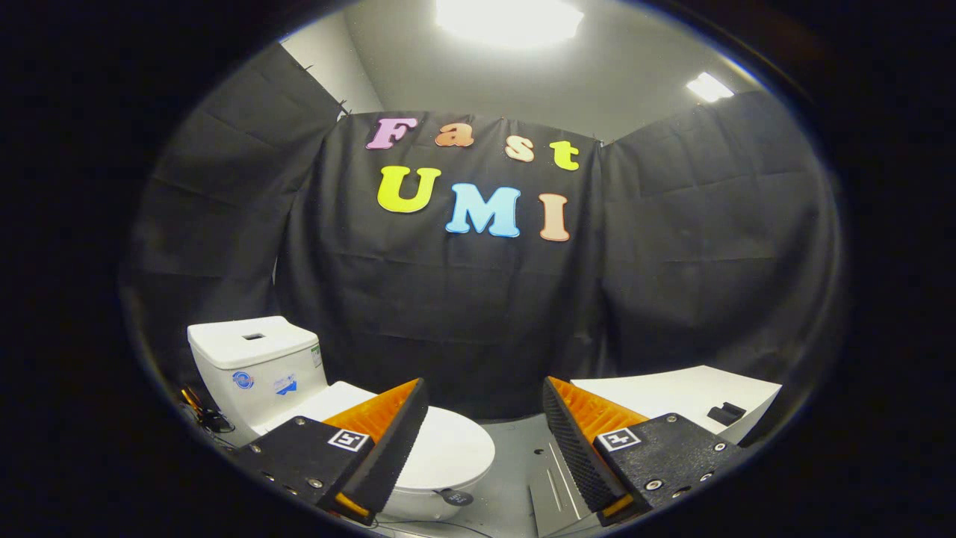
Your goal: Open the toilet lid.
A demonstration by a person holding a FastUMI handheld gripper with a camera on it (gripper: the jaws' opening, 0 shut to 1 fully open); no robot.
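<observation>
A white toilet stands low at the left, its square tank [258, 362] against the black cloth wall. Its lid [448, 448] lies flat and closed over the bowl, partly hidden behind my left finger [388, 441]. A small dark round tag [455, 496] sits at the lid's front edge. My gripper [484, 418] hangs above and in front of the bowl, open wide with nothing between its fingers. The lid's front rim lies just ahead of the left finger; the right finger [579, 441] is off to the toilet's right.
A white box-like surface [694, 400] with a small dark object [726, 412] on it stands at the right. Grey floor [515, 463] runs between it and the toilet. Dark cables and small items [202, 411] lie left of the tank.
</observation>
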